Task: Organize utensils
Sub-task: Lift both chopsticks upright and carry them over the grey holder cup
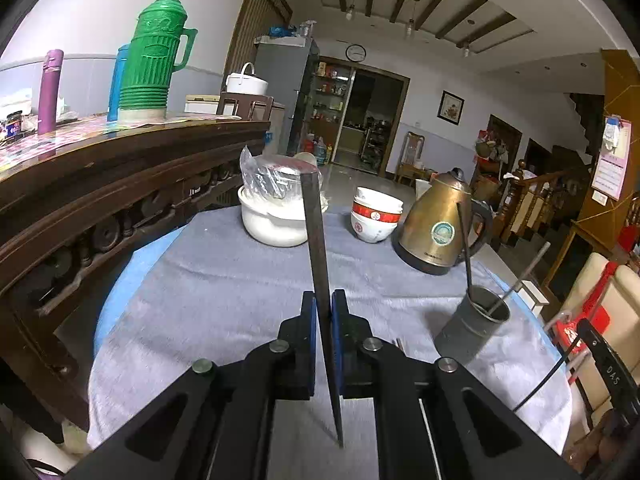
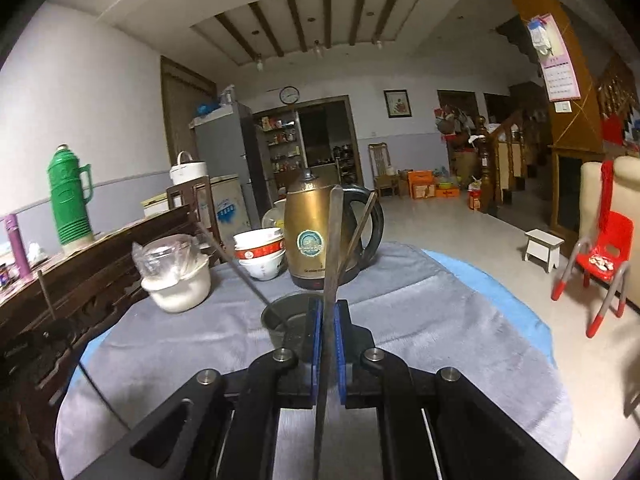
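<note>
My left gripper (image 1: 324, 300) is shut on a flat dark metal utensil handle (image 1: 316, 232) that stands nearly upright above the grey cloth. A grey metal cup (image 1: 474, 326) stands to its right with two thin utensils (image 1: 464, 240) in it. My right gripper (image 2: 328, 308) is shut on a flat metal utensil handle (image 2: 334, 240), held upright just in front of the same cup (image 2: 286, 320). Thin utensils (image 2: 236, 264) lean out of the cup.
On the grey cloth (image 1: 224, 280) stand a brass kettle (image 1: 440, 224), stacked red-and-white bowls (image 1: 376, 216) and a white pot with a plastic bag (image 1: 272, 216). A dark wooden sideboard (image 1: 100, 184) with a green thermos (image 1: 154, 56) runs along the left. A red chair (image 2: 600, 256) is right.
</note>
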Demonstrator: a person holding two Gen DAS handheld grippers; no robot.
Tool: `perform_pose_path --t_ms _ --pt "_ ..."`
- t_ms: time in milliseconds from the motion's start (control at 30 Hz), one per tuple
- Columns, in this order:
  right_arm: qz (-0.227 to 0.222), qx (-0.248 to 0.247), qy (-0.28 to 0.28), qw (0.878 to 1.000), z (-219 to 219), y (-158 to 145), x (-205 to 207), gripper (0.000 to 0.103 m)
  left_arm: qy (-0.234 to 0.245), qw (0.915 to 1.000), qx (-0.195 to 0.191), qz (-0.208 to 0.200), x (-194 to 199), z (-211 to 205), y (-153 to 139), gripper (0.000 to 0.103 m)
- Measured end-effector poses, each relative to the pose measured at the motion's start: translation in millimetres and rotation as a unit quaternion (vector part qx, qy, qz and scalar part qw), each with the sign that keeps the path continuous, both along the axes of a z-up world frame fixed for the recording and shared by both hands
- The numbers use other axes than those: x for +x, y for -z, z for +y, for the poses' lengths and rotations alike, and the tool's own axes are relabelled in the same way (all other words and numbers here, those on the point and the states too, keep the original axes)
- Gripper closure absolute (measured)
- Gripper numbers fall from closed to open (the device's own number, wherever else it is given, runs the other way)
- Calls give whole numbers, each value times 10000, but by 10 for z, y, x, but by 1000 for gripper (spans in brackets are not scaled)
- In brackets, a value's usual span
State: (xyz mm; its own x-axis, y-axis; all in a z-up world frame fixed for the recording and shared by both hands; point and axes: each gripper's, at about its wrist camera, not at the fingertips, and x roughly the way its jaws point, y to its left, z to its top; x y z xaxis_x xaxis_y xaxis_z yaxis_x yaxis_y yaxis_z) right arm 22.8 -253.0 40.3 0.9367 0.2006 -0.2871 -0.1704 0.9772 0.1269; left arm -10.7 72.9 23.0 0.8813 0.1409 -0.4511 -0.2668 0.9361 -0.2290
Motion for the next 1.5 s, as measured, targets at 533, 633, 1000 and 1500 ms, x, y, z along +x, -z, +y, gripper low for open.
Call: perform_pose_path --t_ms 533,633,1000,1500 --pt "153 588 -144 9981 -263 -177 -268 95 166 9987 -456 -172 -219 42 -220 96" --pt "-67 730 -164 9972 -295 -353 -245 95 272 9977 -522 -341 -170 6 -363 96" --pt "-785 1338 -22 9879 -413 -898 158 95 839 9887 -696 -1026 404 -400 -962 96" --pt "-269 988 40 9947 -209 -589 946 95 1386 9872 -574 -550 1413 -979 -713 96"
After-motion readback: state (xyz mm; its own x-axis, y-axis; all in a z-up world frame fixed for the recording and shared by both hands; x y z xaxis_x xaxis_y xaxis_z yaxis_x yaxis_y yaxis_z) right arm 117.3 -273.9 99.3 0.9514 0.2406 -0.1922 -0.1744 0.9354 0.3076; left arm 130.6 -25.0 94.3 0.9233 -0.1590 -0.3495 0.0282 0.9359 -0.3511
